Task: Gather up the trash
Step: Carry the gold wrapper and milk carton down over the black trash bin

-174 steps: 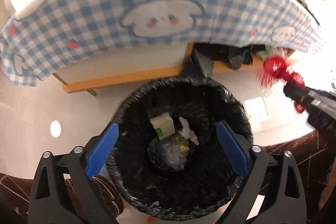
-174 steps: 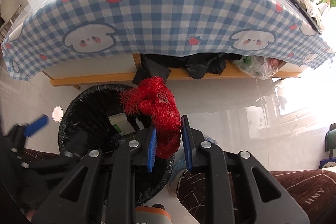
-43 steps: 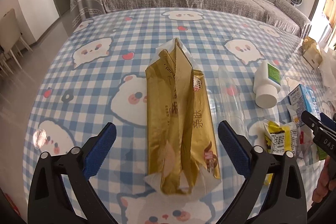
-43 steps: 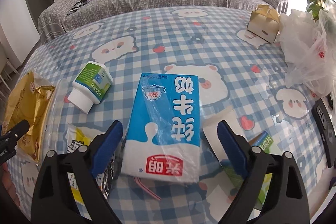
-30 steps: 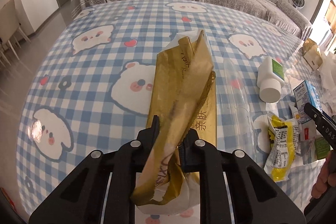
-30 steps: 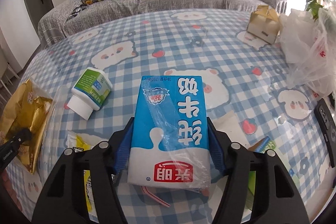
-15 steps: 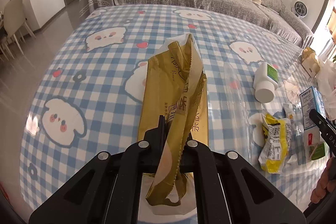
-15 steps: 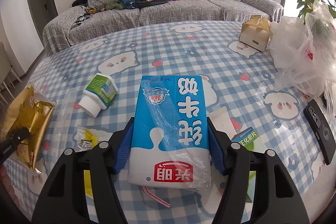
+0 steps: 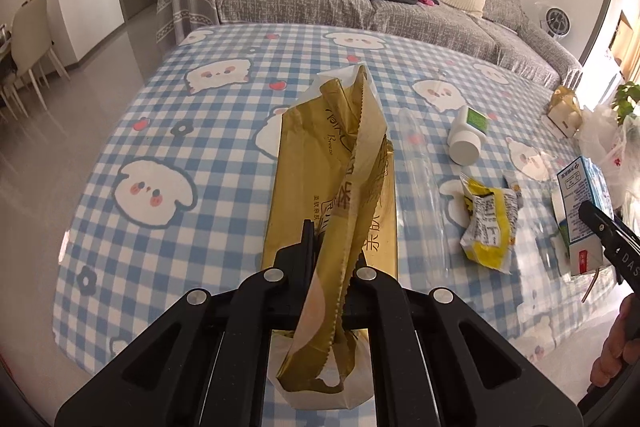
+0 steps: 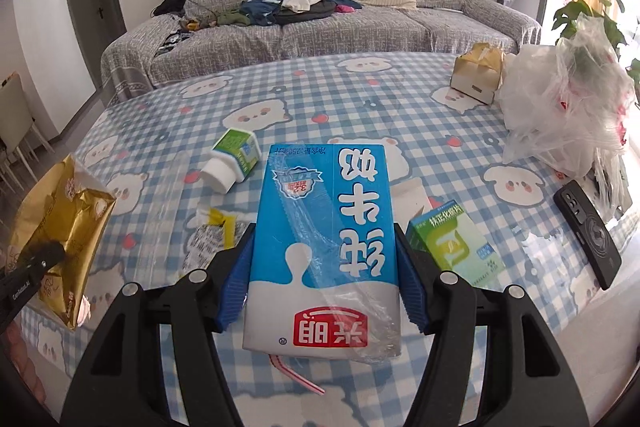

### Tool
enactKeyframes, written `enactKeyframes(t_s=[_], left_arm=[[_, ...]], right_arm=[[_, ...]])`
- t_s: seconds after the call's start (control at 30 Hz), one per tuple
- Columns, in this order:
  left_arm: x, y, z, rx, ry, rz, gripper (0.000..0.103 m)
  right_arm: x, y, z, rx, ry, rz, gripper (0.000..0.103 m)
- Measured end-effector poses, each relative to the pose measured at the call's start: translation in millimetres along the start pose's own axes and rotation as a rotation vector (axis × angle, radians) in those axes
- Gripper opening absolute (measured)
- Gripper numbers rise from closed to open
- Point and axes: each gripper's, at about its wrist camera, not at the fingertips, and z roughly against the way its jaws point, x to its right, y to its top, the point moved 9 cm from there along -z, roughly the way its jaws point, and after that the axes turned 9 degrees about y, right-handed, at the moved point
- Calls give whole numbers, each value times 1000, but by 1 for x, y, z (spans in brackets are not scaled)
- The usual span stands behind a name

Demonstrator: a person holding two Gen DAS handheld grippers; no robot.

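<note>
Both packs lifted off checked tablecloth (image 9: 168,131), grey sofa (image 10: 320,11) behind

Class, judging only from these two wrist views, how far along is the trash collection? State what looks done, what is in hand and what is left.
Done: nothing shows as binned; no bin is in view.
In hand: the left gripper is shut on the gold wrapper; the right gripper clamps the blue milk carton.
Left: the white bottle, yellow wrapper and green box lie on the table.
</note>
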Motion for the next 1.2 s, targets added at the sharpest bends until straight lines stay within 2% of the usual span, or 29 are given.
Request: enactKeyframes(t_s=[0.17, 0.4, 0.8, 1.2], left_arm=[[-3, -18, 17, 3, -27, 17, 5], [-13, -48, 33, -13, -35, 41, 5], [-7, -97, 62, -22, -47, 0, 5], [-15, -157, 88, -46, -81, 8, 5]], right_arm=[[-12, -14, 24, 35, 18, 31, 61], [-20, -52, 20, -29, 48, 50, 61], [-35, -78, 51, -23, 100, 35, 61], [-52, -116, 76, -37, 131, 39, 61]])
